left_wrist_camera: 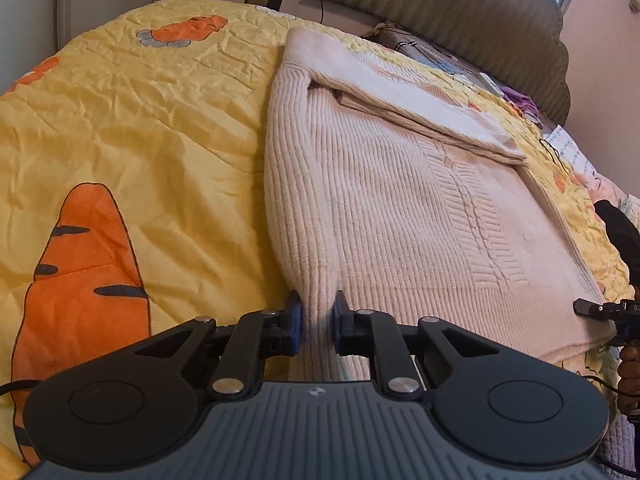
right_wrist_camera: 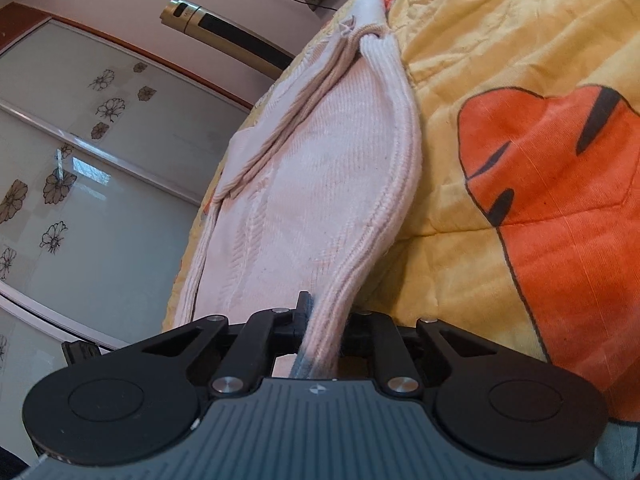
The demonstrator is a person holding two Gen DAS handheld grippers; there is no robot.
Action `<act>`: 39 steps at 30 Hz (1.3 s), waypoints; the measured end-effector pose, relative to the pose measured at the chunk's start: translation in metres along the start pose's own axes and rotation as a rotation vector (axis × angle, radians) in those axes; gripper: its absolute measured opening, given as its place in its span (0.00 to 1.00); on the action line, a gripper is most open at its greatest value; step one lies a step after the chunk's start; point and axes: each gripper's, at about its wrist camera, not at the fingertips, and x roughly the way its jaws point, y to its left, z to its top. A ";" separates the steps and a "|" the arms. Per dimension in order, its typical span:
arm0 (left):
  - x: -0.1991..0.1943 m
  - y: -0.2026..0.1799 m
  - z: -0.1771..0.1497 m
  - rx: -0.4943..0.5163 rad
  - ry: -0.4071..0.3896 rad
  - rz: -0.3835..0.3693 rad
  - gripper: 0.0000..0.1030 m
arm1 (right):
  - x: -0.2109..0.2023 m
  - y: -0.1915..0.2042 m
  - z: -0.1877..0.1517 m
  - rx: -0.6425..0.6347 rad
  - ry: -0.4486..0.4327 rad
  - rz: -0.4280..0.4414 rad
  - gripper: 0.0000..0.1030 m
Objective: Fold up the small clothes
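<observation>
A cream ribbed knit sweater (left_wrist_camera: 420,208) lies on a yellow quilt, its sleeves folded across the body. My left gripper (left_wrist_camera: 317,316) is shut on the near left corner of the sweater, and a ridge of knit rises between its blue pads. In the right wrist view the same sweater (right_wrist_camera: 320,168) stretches away from me, looking pale pink. My right gripper (right_wrist_camera: 326,320) is shut on its other near corner, with the thick ribbed edge pinched between the jaws. The right gripper's tip (left_wrist_camera: 592,308) also shows at the sweater's near right corner in the left wrist view.
The yellow quilt (left_wrist_camera: 140,128) with orange carrot prints covers the bed. A padded headboard (left_wrist_camera: 480,12) stands at the far end, with small items and paper along that side. A glass wardrobe door with flower patterns (right_wrist_camera: 80,160) and a tower fan (right_wrist_camera: 224,28) stand beside the bed.
</observation>
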 end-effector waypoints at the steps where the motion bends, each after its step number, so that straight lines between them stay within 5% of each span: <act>1: 0.000 0.001 0.001 -0.009 -0.005 -0.005 0.14 | 0.000 -0.002 -0.001 0.012 -0.006 0.008 0.16; 6: -0.002 0.000 0.008 -0.002 -0.024 -0.012 0.12 | -0.004 0.002 -0.001 -0.001 -0.049 0.057 0.12; 11: -0.017 0.012 0.044 -0.120 -0.115 -0.166 0.12 | -0.011 0.020 0.018 0.005 -0.099 0.172 0.12; 14: -0.014 0.016 0.084 -0.173 -0.174 -0.232 0.12 | -0.012 0.034 0.046 -0.025 -0.135 0.214 0.12; 20: 0.032 0.003 0.172 -0.155 -0.237 -0.219 0.12 | 0.013 0.048 0.134 -0.065 -0.211 0.242 0.12; 27: 0.126 -0.013 0.275 -0.131 -0.281 -0.067 0.12 | 0.083 0.040 0.252 -0.028 -0.275 0.169 0.12; 32: 0.199 -0.023 0.299 -0.094 -0.271 0.113 0.12 | 0.155 0.005 0.310 0.054 -0.289 0.020 0.13; 34: 0.213 -0.019 0.300 -0.095 -0.254 0.118 0.14 | 0.178 -0.006 0.318 0.068 -0.281 -0.016 0.15; 36: 0.213 -0.007 0.301 -0.151 -0.241 0.029 0.21 | 0.189 -0.012 0.323 0.131 -0.255 -0.050 0.20; 38: 0.212 0.007 0.308 -0.209 -0.211 -0.088 0.40 | 0.181 -0.014 0.324 0.156 -0.302 0.026 0.35; 39: 0.209 0.012 0.311 -0.243 -0.212 -0.128 0.43 | 0.175 -0.012 0.325 0.148 -0.333 0.042 0.54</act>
